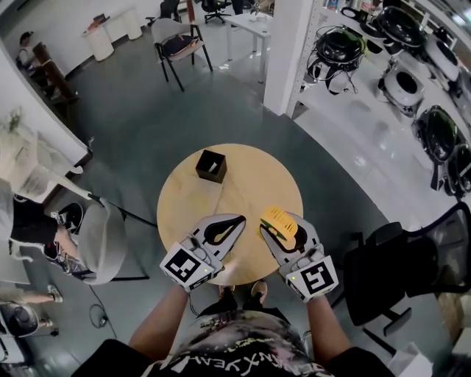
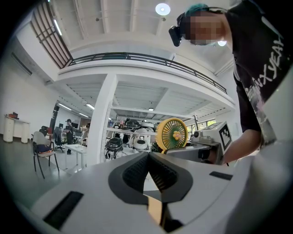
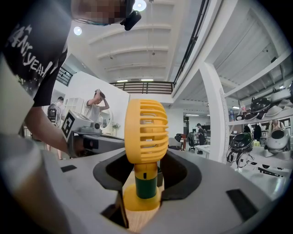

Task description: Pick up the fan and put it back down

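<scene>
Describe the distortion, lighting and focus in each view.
Head view: strong fisheye, the floor curving around the round table; even light, no hard shadows. Left gripper view: dark circular vignette, the white column bowed, a ceiling lamp flaring white; the yellow fan is sharp. Right gripper view: same vignette, the fan crisp up close, the bright background slightly washed out.
</scene>
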Available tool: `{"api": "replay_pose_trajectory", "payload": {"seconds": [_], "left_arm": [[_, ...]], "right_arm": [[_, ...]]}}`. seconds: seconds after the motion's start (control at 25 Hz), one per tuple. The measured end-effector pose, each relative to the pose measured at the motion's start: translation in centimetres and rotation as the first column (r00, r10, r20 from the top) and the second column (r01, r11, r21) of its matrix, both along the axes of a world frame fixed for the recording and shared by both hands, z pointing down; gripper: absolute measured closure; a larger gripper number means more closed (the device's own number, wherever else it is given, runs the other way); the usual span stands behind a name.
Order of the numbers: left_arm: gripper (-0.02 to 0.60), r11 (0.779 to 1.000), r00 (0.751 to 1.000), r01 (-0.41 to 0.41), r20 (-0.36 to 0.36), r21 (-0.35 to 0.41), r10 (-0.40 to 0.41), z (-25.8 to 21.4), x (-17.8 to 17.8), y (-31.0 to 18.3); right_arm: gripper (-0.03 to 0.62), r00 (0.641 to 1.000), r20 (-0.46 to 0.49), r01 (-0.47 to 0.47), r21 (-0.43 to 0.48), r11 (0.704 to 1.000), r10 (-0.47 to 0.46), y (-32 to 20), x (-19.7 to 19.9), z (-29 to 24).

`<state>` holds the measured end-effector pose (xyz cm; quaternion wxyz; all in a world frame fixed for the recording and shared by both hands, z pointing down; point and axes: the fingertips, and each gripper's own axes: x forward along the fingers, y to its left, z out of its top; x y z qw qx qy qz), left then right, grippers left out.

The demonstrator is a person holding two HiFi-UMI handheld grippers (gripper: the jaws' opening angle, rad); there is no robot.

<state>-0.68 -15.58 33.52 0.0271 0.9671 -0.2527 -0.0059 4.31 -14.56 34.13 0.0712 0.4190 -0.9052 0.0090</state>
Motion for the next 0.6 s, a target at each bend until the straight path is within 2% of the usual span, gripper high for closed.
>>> {"api": "replay_pose_trajectory", "payload": {"seconds": [0.6], "left_arm": [[0.569, 1.000, 1.000, -0.003, 0.015, -0.014, 0.003, 4.2, -0.4, -0.2]], "right_arm": [[0.414, 1.000, 0.014, -0.011, 0.024, 1.000, 0.011, -0.5, -0.5, 3.4]]}}
